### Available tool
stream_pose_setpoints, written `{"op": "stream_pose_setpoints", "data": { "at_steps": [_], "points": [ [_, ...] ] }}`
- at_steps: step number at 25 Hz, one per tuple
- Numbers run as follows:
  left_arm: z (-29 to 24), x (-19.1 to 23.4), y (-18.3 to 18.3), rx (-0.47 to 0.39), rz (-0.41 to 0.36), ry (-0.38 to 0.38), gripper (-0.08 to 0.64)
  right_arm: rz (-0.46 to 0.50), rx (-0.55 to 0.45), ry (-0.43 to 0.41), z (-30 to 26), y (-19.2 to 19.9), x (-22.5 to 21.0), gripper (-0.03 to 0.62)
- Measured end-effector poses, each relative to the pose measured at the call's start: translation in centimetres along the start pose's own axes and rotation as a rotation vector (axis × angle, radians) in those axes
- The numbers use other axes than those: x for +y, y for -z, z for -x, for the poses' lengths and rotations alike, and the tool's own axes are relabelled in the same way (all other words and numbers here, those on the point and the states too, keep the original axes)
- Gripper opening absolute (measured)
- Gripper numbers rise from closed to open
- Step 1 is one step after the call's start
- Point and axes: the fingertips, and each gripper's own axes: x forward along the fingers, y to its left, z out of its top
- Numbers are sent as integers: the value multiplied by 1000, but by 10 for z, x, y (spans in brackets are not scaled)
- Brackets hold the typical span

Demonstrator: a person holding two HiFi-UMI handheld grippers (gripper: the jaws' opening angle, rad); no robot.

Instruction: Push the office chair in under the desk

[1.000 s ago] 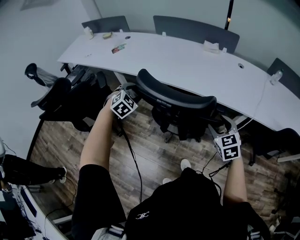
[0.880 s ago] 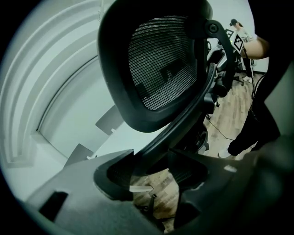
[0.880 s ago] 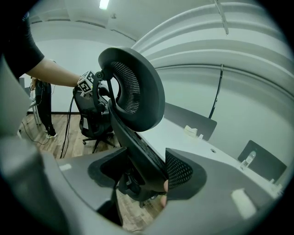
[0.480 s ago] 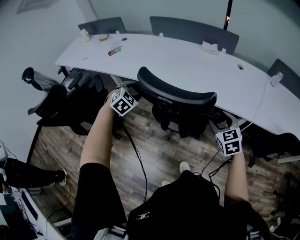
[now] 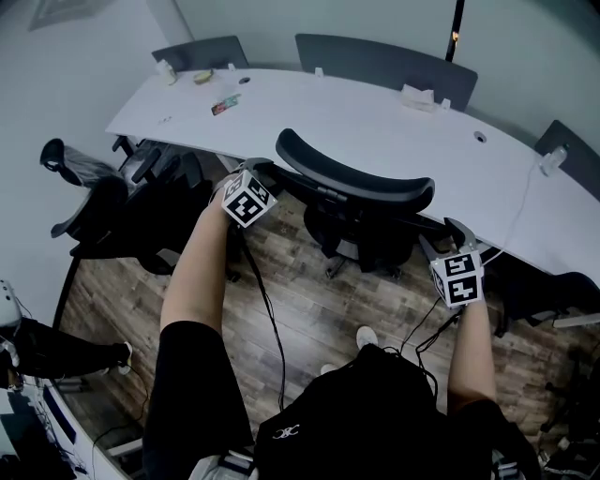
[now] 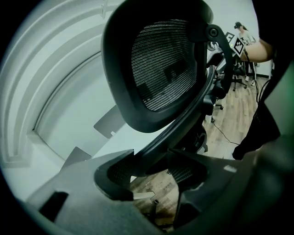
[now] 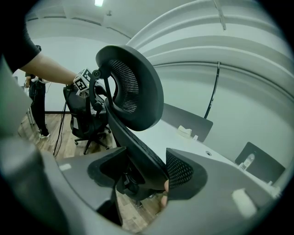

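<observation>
Black jaws of left gripper (image 5: 261, 173) clamped on left edge of chair (image 5: 361, 187) back. Chair mid-view, backrest just at near edge of white desk (image 5: 375, 117). Right gripper (image 5: 452, 232) clamped likewise on back's right edge.

Cool, dim, even light from a ceiling lamp (image 7: 98, 2); both gripper views bulge fisheye-wise, dark-cornered, foreground soft.
</observation>
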Motion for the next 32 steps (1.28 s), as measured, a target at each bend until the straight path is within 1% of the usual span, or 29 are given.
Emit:
{"op": "stream_pose_setpoints", "data": {
  "at_steps": [10, 20, 25, 29, 32],
  "points": [
    [-18, 14, -9, 12, 5, -3, 227, -7, -9, 14, -15, -6, -17, 282],
    [-27, 17, -19, -7, 8, -7, 227, -19, 1, 33, -21, -5, -33, 288],
    [-33, 19, -24, -24, 12, -13, 227, -29, 10, 54, -25, -5, -42, 293],
    [-42, 21, -32, -33, 11, -16, 227, -35, 14, 92, -29, -4, -55, 293],
    [-44, 19, -38, -51, 10, 2, 224, -29, 16, 109, -30, -2, -64, 293]
  ]
}}
